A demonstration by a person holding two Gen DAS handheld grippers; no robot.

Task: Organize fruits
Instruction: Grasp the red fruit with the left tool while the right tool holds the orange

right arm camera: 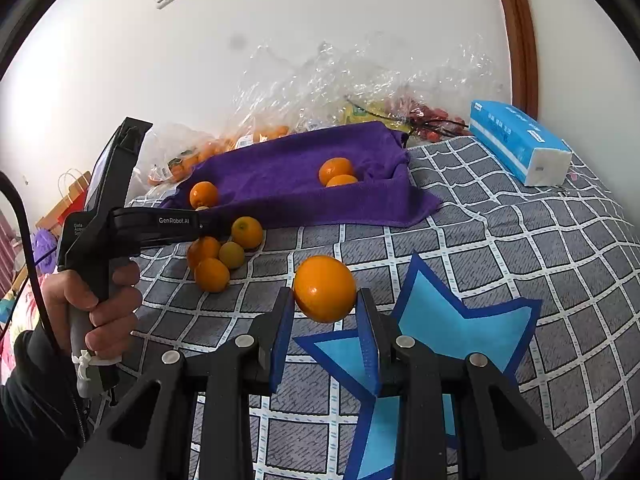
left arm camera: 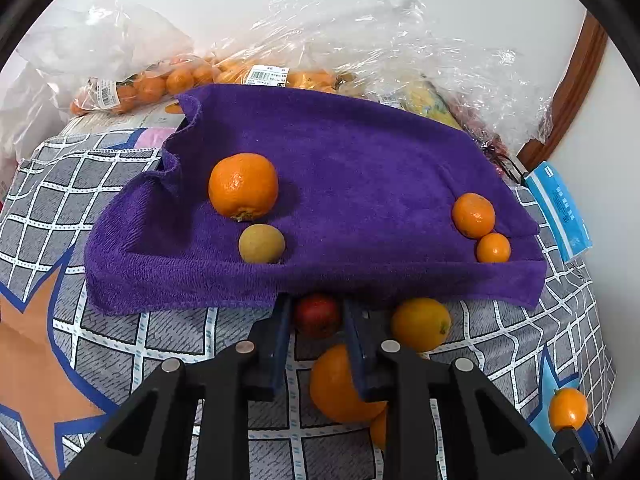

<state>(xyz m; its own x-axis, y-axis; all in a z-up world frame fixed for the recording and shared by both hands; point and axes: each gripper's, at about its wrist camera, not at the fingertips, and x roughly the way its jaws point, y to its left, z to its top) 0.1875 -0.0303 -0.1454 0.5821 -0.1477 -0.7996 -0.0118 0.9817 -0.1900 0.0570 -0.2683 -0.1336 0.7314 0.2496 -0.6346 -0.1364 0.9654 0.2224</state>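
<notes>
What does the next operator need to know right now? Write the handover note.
Grippers: the left gripper is shut on a small red fruit at the near edge of the purple towel. The right gripper is shut on an orange, held over the bedspread.
Done: four fruits lie on the purple towel, two at its left and two at its right.
Left: place both held fruits, then the loose citrus on the bedspread by the left gripper.

On the purple terry towel lie four fruits; behind it, clear plastic bags of oranges; before it, loose round fruits.
</notes>
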